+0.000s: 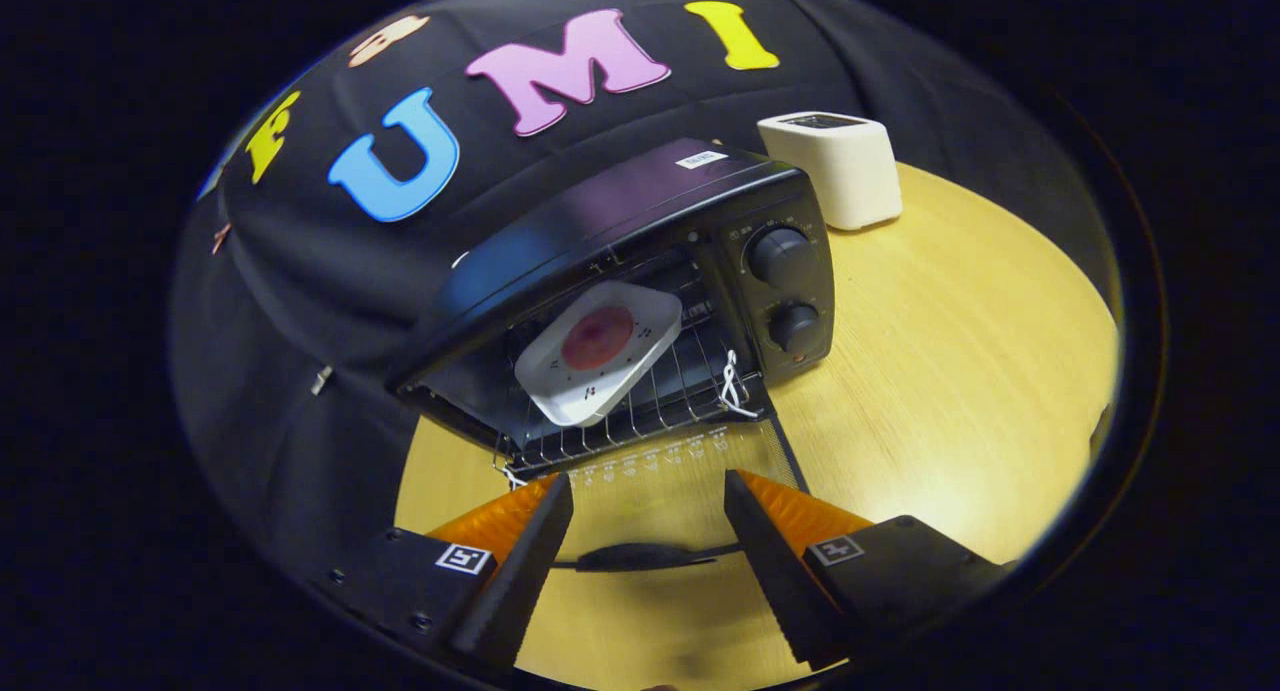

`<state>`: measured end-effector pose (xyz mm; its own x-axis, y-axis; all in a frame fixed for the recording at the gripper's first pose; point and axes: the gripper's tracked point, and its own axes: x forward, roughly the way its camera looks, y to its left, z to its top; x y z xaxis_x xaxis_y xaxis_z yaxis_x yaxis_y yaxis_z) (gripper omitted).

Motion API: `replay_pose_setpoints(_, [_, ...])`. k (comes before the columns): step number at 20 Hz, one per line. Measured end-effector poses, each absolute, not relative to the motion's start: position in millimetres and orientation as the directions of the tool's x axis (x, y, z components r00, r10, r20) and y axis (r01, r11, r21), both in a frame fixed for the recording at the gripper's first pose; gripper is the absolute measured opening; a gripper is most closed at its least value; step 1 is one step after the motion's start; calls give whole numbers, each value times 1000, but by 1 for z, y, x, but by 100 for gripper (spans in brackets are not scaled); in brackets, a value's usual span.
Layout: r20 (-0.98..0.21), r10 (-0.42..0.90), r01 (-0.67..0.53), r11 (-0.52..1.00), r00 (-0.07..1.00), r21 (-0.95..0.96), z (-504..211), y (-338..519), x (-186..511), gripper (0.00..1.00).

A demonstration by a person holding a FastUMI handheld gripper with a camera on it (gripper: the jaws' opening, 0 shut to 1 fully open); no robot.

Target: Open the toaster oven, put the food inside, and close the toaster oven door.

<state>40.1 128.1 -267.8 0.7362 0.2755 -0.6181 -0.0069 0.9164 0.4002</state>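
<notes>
A black toaster oven point(640, 211) stands on the wooden table with its glass door point(680, 471) folded down flat toward me. Inside, on the wire rack point(680, 391), rests a white square plate point(560, 391) carrying a round reddish piece of food point(597, 337). My gripper point(648, 483) is open just in front of the oven, its fingertips point(557, 491) over the lowered door's front part. The door's dark handle point(640, 556) runs across the gap between the two fingers, lower down near their bases. Nothing is pinched between them.
Two control knobs point(782, 256) sit on the oven's right panel. A white pop-up toaster point(835, 166) stands behind the oven to the right. The round wooden table point(950, 371) stretches out to the right of the oven; black cloth walls close in behind and to the left.
</notes>
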Motion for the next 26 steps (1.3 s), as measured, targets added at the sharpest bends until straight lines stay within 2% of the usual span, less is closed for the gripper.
replay_pose_setpoints(6, [-660,255,-194,967,707,166,-291,128,-6,99])
replay_pose_setpoints(13, [-744,195,-252,967,639,37,-338,138,-43,99])
replay_pose_setpoints(16, [-753,182,-259,966,632,16,-348,147,-40,99])
replay_pose_setpoints(21, [-786,141,-207,978,601,17,-372,155,-35,99])
replay_pose_setpoints(26, [-775,109,-165,986,622,7,-373,161,-21,100])
